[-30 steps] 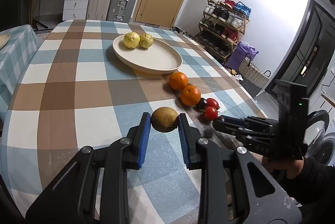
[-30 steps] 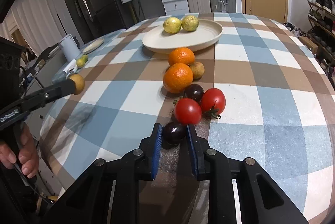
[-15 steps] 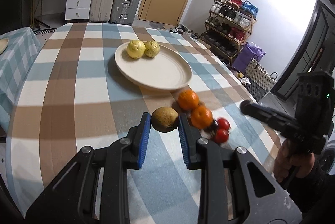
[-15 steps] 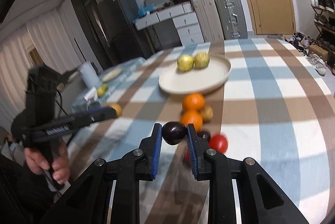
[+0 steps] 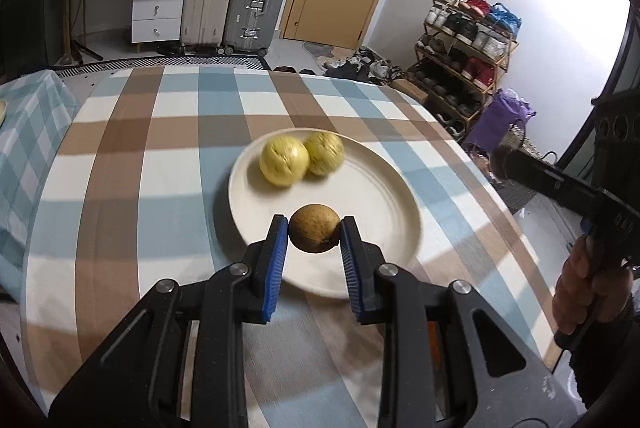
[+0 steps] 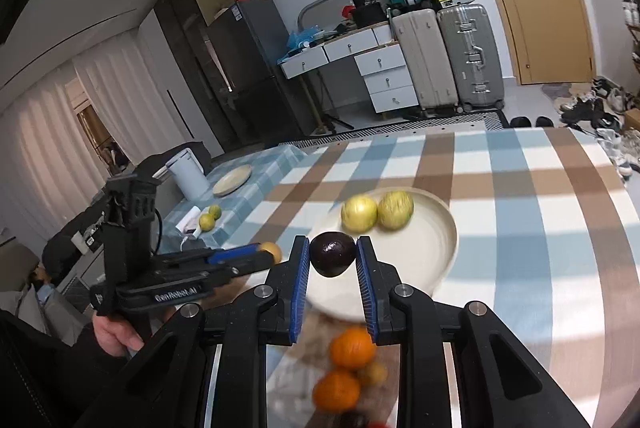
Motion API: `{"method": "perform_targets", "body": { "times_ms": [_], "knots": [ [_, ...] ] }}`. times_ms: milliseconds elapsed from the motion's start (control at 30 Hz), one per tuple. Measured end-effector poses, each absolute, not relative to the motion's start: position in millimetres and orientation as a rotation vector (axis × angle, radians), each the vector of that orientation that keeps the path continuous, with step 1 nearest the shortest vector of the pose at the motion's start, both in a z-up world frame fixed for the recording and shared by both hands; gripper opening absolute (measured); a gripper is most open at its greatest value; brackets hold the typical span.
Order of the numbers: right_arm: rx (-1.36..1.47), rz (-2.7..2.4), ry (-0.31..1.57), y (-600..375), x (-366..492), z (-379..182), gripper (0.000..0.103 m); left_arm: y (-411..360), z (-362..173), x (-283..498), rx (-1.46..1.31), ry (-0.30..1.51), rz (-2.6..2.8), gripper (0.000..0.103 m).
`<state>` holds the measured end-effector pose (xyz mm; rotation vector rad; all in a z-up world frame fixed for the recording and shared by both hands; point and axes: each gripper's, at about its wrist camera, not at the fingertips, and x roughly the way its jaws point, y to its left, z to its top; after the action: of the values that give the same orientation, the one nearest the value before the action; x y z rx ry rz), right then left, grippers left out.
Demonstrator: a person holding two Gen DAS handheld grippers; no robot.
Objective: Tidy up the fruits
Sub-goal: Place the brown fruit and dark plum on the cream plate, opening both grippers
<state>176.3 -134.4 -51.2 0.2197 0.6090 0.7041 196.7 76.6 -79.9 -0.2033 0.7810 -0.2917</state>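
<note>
Both tools carry fruit above the plate.

The left tool [image 5: 314, 234] pinches a round brown rough-skinned fruit [image 5: 315, 233] between its blue pads, over the near part of the round cream plate [image 5: 384, 204]. The right tool [image 6: 333, 255] grips a dark purple glossy fruit [image 6: 333, 253] above the plate's near rim. Beyond them, two yellow-green round fruits [image 5: 301, 158] sit touching on the plate's far side, on the checked-cloth bench [image 5: 120, 164]. Two oranges [image 6: 344, 368] lie blurred on the bench below the right tool.

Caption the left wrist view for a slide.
Left gripper holding a round brown fruit over a cream ceramic plate bearing two yellow fruits.
</note>
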Motion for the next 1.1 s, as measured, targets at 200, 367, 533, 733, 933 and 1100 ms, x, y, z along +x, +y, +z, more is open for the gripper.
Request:
{"method": "perform_targets", "body": {
  "times_ms": [200,367,533,733,933,1100],
  "knots": [
    [0.234,0.714,0.647,-128.8,233.0,-54.8,0.024,80.9,-95.5,244.6,-0.179,0.808,-0.277,0.024],
    [0.234,0.708,0.696,-125.6,274.2,-71.8,0.024,84.0,-112.6,270.7,-0.166,0.832,-0.267,0.024],
    [0.215,0.681,0.787,-115.8,309.0,-100.6,0.024,83.8,-129.0,286.2,-0.163,0.854,-0.273,0.024],
    [0.224,0.657,0.83,-114.7,329.1,-124.9,0.024,88.8,-141.2,295.4,-0.17,0.866,-0.265,0.024],
    [0.212,0.652,0.844,-111.0,334.8,-133.2,0.024,90.9,-145.6,300.2,-0.17,0.866,-0.263,0.024],
    [0.243,0.627,0.859,-112.1,340.6,-138.9,0.025,90.5,-146.3,301.9,-0.167,0.867,-0.26,0.024]
  ]
}}
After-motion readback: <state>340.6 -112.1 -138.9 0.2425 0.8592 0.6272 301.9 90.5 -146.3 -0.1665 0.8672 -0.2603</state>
